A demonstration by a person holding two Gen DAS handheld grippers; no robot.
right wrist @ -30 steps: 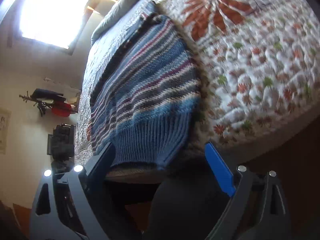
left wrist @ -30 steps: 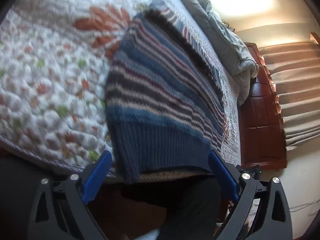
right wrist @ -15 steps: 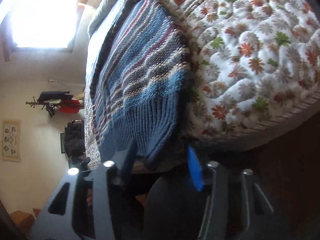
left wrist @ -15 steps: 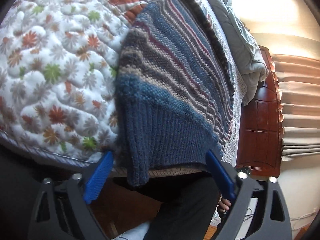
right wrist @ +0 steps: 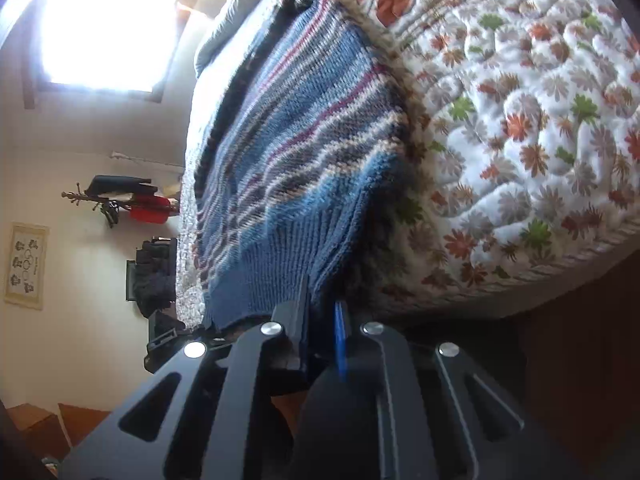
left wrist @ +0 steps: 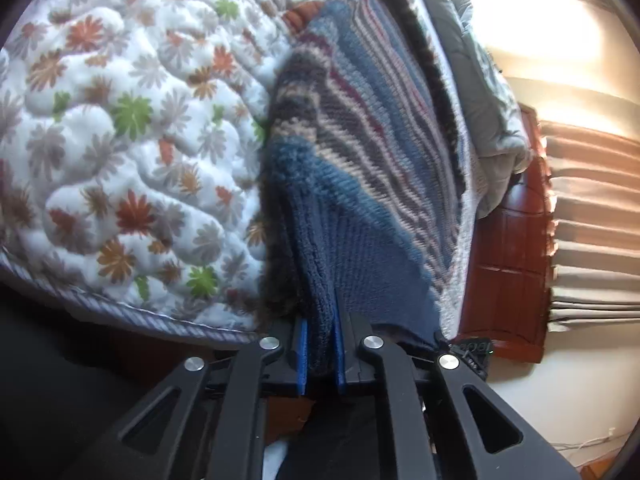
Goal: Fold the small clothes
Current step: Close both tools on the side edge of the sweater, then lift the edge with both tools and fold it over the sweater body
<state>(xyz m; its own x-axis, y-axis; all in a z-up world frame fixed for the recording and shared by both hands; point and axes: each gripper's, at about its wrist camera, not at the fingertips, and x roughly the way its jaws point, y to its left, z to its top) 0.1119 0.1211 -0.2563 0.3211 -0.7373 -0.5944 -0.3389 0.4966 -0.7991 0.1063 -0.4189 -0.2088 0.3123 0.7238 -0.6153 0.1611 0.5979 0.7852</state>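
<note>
Both grippers have closed since a second ago, when their jaws stood wide at the bed's near edge. The left gripper (left wrist: 319, 354) now pinches one corner of the sweater's (left wrist: 360, 152) ribbed hem, and the right gripper (right wrist: 322, 334) pinches the other, jaws narrow with knit between them. The sweater lies flat on the quilt (left wrist: 120, 140), hem hanging just over the near edge, collar toward the far side. This looks like the start of the fold: hem gripped. Next, both corners likely need lifting together and carrying toward the collar, kept level so the knit doesn't skew.
</note>
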